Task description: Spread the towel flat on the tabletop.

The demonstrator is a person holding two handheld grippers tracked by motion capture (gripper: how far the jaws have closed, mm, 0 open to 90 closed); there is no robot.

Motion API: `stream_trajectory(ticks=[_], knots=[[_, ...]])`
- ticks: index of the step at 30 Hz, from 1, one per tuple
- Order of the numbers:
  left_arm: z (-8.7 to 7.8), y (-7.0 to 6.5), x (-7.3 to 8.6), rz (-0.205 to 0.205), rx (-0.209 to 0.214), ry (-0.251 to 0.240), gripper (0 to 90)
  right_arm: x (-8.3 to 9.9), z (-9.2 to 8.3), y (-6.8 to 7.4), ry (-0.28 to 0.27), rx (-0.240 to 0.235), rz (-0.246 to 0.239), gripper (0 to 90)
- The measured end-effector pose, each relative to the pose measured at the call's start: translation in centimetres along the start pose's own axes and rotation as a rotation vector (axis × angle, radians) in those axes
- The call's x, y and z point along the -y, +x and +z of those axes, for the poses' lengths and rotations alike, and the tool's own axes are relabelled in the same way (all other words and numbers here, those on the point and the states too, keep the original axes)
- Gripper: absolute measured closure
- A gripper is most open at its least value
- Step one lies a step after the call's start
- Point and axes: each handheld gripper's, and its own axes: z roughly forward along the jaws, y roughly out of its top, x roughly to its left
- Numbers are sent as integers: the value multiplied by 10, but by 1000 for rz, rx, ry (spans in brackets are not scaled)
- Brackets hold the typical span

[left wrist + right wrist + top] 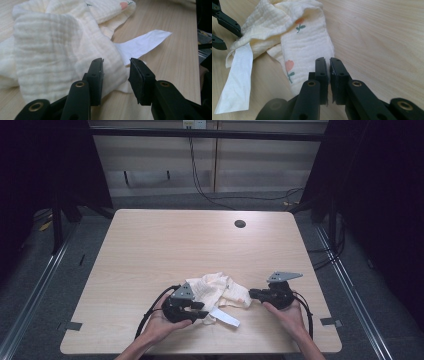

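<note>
We're early: muslin cloth (217, 291) lies crumpled at lower centre of the table (150, 250), left gripper (116, 65) spread around a fold, right gripper (328, 65) pressed nearly together at its edge, pinch unclear, nothing folded yet.

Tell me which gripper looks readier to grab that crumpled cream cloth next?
Probably the left gripper. Its jaws stand open around a fold of the cream muslin cloth, beside the white label. The right gripper sits at the cloth's edge with its jaws nearly shut; whether it pinches the fabric is unclear.
</note>
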Motion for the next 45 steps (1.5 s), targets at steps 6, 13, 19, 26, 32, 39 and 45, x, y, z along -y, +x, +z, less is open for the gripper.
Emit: stream_trajectory(ticks=[6, 13, 19, 26, 32, 39, 45], knots=[[14, -6, 2, 44, -26, 54, 589, 0, -1, -1, -7, -7, 10, 851], [16, -5, 3, 58, -60, 57, 714, 1, 2, 0, 6, -9, 7, 844], [11, 5, 0, 9, -29, 42, 848, 0, 0, -1, -9, -13, 10, 843], [-15, 9, -5, -48, -9, -64, 852, -1, -6, -1, -41, -31, 18, 858], [-36, 18, -5, -65, -22, -126, 851, -7, -13, 1, -84, -54, 31, 866], [-61, 31, -10, -106, -49, -215, 852, -23, -24, -5, -155, -94, 84, 869], [-74, 39, -12, -121, -62, -253, 852, -50, -36, 3, -183, -114, 56, 871]])
